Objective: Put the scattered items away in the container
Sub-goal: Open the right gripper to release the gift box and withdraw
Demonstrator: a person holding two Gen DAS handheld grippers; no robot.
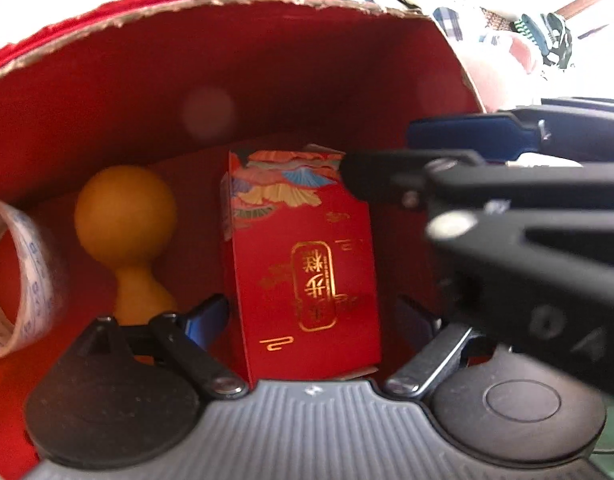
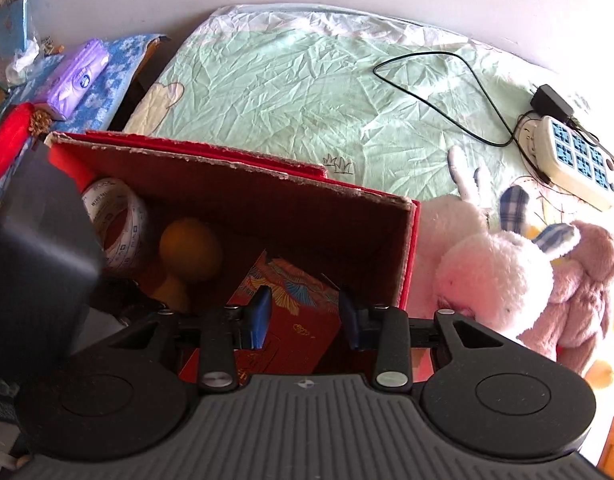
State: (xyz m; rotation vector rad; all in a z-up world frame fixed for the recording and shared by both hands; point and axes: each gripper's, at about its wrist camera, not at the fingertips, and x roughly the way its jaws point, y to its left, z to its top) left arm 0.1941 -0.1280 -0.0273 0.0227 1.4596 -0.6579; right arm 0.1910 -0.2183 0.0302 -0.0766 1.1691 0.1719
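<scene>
So the biggest thing here is the mint-green crumpled bedsheet (image 2: 299, 92), and sitting on it is the red cardboard box with the torn raw rim (image 2: 267, 200), which I'll use as my reference point.

Just outside the box's right wall there's a fluffy white-and-pink plush rabbit (image 2: 507, 276), and further off past that a white power strip with blue sockets (image 2: 575, 160).

Both grippers are angled down into the box. The left gripper (image 1: 311, 312) has its fingers spread wide either side of the small red gift carton with gold lettering and fan patterns (image 1: 303, 264), not squeezing it as far as I can see. That carton sits inside the box near the middle, long axis running away from the left camera, fan-pattern end toward the far wall.

The right gripper (image 2: 305, 316) is also parted around the carton's upper end; its blue pads (image 2: 261, 316) are right beside it, contact hard to tell.

Left of the carton in the box: a yellow gourd-shaped bulb (image 1: 127, 232) lying down, round end toward the far wall, then a roll of printed clear tape (image 1: 23, 276) by the left wall.
</scene>
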